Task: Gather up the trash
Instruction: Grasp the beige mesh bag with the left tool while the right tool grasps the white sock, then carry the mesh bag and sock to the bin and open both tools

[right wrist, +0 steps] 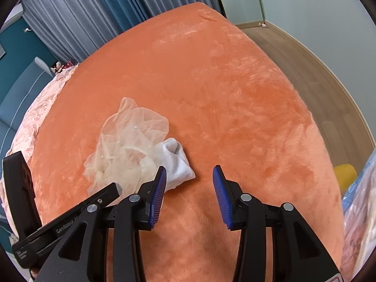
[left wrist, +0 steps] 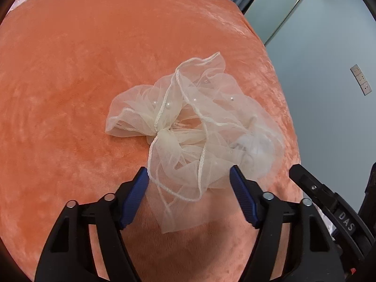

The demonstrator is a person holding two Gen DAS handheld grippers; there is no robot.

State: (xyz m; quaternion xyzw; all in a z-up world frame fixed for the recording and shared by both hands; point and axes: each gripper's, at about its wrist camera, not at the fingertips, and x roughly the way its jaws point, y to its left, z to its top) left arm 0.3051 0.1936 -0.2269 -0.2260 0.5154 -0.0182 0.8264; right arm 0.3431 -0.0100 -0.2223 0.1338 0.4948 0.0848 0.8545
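An orange blanket (left wrist: 70, 82) covers the bed and fills most of both views. In the left wrist view its edge curves from 12 o'clock down past 3 o'clock, with pale wall and a strip of wall sockets (left wrist: 361, 79) beyond it. The whole span from 8 to 12 o'clock is bare, smooth plush. In the right wrist view the blanket's edge (right wrist: 312, 117) falls away at 2 to 4 o'clock onto a wooden floor (right wrist: 305, 65). Blue curtains (right wrist: 94, 11) hang at 10 to 12 o'clock, and a pink lace cover (right wrist: 42, 108) runs along the 9 o'clock side.

The left gripper (left wrist: 189, 176) stands with its blue pads wide apart, nothing clamped. A crumpled cream tulle netting (left wrist: 188, 122), trimmed with cord and small pearls, lies on the blanket at the view's centre. Its near folds and a trailing tail reach down between the two pads toward 6 o'clock. Something white shows through the net at about 4 o'clock.

The right gripper (right wrist: 189, 176) is also spread open and empty, over bare blanket. From there the netting (right wrist: 127, 145) sits at 9 to 10 o'clock. A white cloth (right wrist: 175, 162) pokes from under it, touching it, just beyond the gripper's left pad. The other gripper's black body (right wrist: 70, 213) crosses the 8 o'clock corner.
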